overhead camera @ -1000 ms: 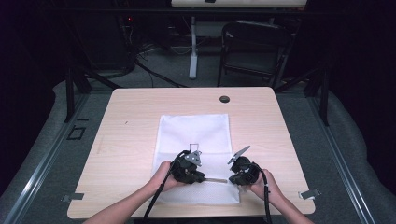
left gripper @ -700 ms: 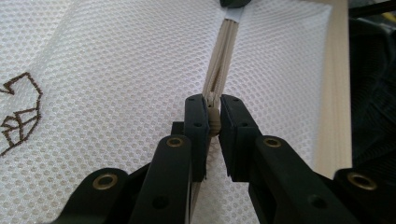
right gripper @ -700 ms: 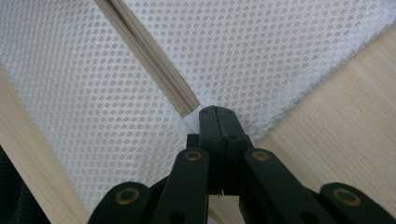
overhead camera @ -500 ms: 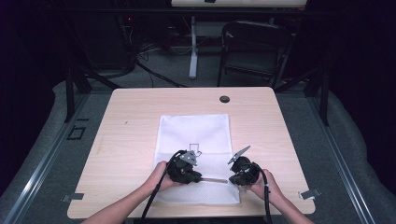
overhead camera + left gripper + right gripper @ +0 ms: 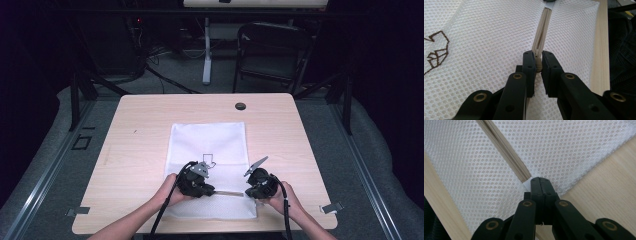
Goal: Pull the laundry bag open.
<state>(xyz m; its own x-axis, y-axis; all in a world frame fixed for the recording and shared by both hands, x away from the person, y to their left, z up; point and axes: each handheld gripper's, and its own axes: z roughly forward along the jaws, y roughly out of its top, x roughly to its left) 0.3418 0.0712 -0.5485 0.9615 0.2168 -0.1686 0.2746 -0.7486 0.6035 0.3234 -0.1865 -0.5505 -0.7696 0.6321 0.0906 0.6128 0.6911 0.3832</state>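
From above, a white mesh laundry bag [image 5: 212,165] lies flat on the light wooden bench [image 5: 150,125], in the near half and slightly toward 6 o'clock from the middle. A small dark line drawing [image 5: 210,160] is printed on the mesh, too small to read as lettering. A beige zipper [image 5: 229,193] runs across the bag's near end. The left gripper [image 5: 197,181] sits on the bag at about 7 o'clock from the bag's centre, the right gripper [image 5: 260,184] at about 5 o'clock by the bag's right edge, each held in a hand coming from the near side. A dark round grommet [image 5: 240,106] is set in the bench at 12 o'clock, and a black chair [image 5: 272,55] stands beyond it on the floor.

In the left gripper view, the left gripper [image 5: 538,65] has its fingers [image 5: 529,65] drawn narrow and pressed on the small beige zipper pull [image 5: 538,67], with the zipper [image 5: 543,32] running away toward 12 o'clock over the mesh. The brown drawing [image 5: 436,52] sits at 9 o'clock; it carries no readable words.

In the right gripper view, the right gripper [image 5: 540,185] has its fingers [image 5: 536,188] fully together, pinching the white fabric tab [image 5: 527,185] at the zipper's end. The zipper [image 5: 504,152] leads off toward 11 o'clock, and bare bench [image 5: 604,175] shows at 3 o'clock.
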